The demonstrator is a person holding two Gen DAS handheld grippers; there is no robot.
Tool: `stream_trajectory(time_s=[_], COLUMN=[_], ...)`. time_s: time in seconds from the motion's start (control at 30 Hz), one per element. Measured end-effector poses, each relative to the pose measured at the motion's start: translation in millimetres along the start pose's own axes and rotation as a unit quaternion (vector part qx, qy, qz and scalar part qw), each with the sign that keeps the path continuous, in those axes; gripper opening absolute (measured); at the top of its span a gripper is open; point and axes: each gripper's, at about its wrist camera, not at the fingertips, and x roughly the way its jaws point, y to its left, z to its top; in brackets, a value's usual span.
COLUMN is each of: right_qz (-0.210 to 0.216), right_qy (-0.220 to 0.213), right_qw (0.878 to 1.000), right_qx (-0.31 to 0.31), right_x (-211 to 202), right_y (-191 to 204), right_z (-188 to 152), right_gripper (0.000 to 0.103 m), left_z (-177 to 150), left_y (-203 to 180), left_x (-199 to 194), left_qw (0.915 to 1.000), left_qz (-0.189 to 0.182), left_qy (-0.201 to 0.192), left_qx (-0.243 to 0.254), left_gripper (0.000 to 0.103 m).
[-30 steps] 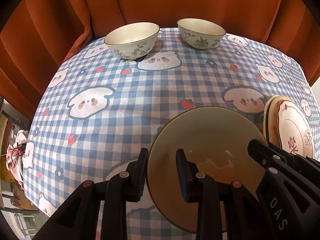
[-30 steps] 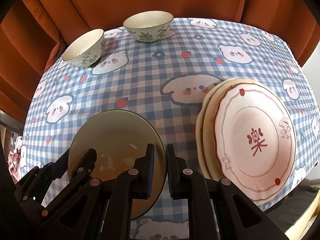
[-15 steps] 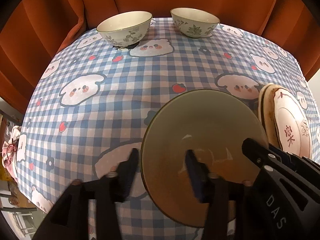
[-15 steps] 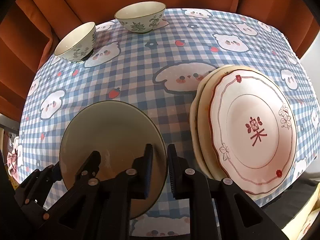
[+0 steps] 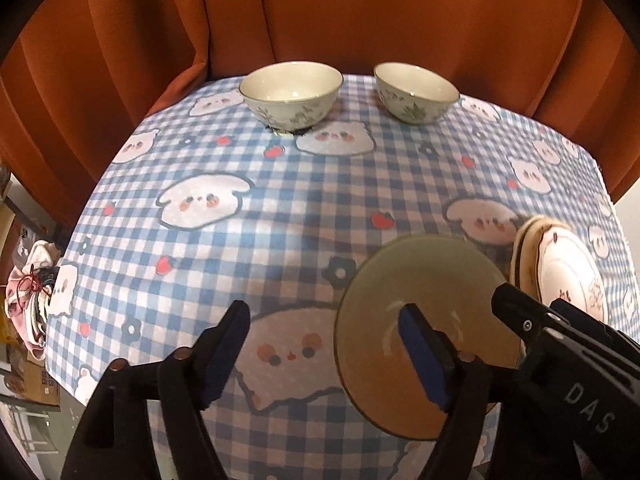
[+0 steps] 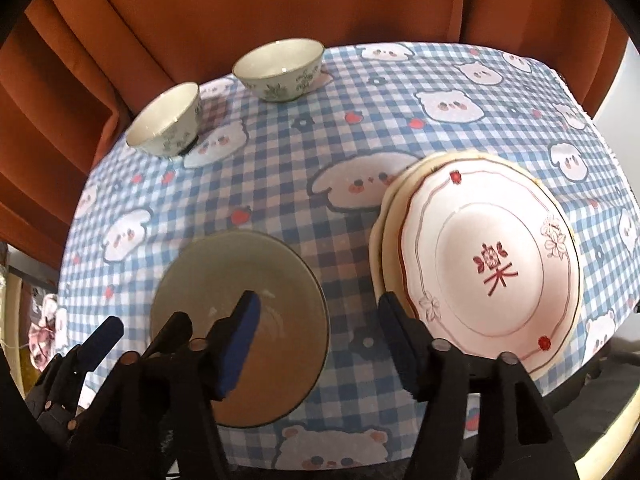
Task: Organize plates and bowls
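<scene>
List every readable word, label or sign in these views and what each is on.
"DAS": white letters on the black body of the right gripper, seen in the left wrist view.
"樂": red character at the centre of the top plate of the stack.
Nothing else reads as text; the tablecloth and bowls carry only pictures and floral patterns.

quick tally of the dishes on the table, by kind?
Bowls: 2, left floral bowl and right floral bowl.
Plates: at least 3, olive plate, plus a stack topped by the red-patterned plate; lower plates partly hidden.
Total: at least 5.
</scene>
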Motion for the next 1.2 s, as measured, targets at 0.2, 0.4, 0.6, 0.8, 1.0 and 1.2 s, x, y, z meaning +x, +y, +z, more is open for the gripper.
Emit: stream_trajectory(time_s=[0.2, 0.4, 0.6, 0.8, 1.0, 1.2], right_qz=[0.010, 0.022, 0.040, 0.049, 0.044, 0.025], right_qy=[-0.009, -0.002, 0.003, 0.013, 0.012, 0.001], right_qw=[1.000, 0.999, 0.998, 0.997, 0.998, 0.999], right_qx=[-0.014, -0.027, -0.045, -0.050, -0.051, -0.041], right_x=[0, 11, 25, 40, 46, 45], right_y=[0, -1, 2, 10, 27, 55], right_z=[22, 54, 81, 92, 101, 112], right_gripper=[0.070, 0.070, 0.071, 0.075, 0.076, 0.077], left_z=[22, 47, 66, 76, 87, 109], left_y=[-4, -9, -9, 0, 17, 43], left_x=[0, 10, 20, 28, 34, 38], left_qw=[0.9999, 0.9998, 0.9992, 0.9986, 0.9988, 0.9998], left_qz=[0.005, 0.017, 0.037, 0.048, 0.041, 0.014], left_qy=[-0.012, -0.006, 0.001, 0.010, 0.009, 0.002], left_qx=[0.002, -0.008, -0.016, -0.022, -0.024, -0.013], left_gripper=[0.089, 0.091, 0.092, 0.092, 0.092, 0.092])
